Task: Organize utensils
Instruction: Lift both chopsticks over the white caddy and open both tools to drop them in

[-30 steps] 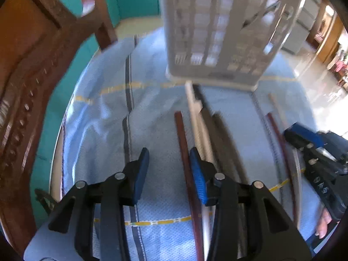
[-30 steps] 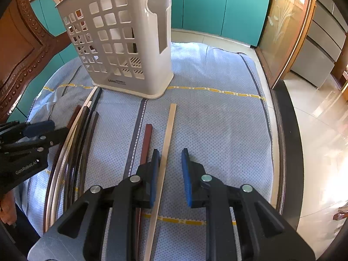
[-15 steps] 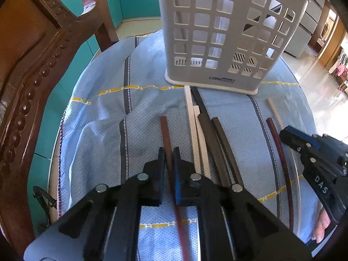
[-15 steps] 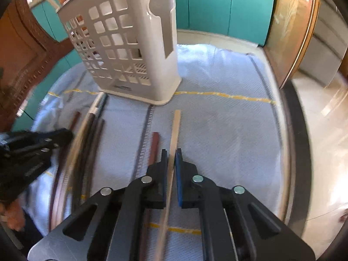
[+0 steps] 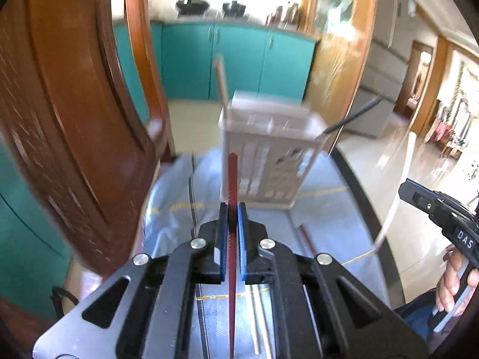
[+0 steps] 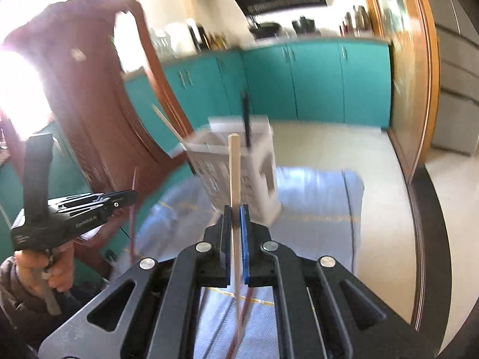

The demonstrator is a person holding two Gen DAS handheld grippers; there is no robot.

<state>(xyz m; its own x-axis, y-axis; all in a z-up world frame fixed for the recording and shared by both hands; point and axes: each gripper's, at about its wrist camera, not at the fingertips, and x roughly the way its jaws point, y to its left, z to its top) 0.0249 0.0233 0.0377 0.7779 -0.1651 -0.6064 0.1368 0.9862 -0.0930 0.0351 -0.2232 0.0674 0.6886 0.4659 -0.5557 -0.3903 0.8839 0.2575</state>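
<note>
My left gripper (image 5: pixel 230 224) pinches a red chopstick (image 5: pixel 232 179), my right gripper (image 6: pixel 236 224) pinches a pale chopstick (image 6: pixel 234 173), both lifted off the worktop, tips toward the white basket (image 5: pixel 269 161) near its far edge. Best to tip each upright over the rim, drop one at a time, clear of sticks already inside.

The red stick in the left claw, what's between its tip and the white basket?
Nothing but air. In the left wrist view the left claw holds the red stick up, pointing at the white basket; only blue cloth lies underneath.
</note>
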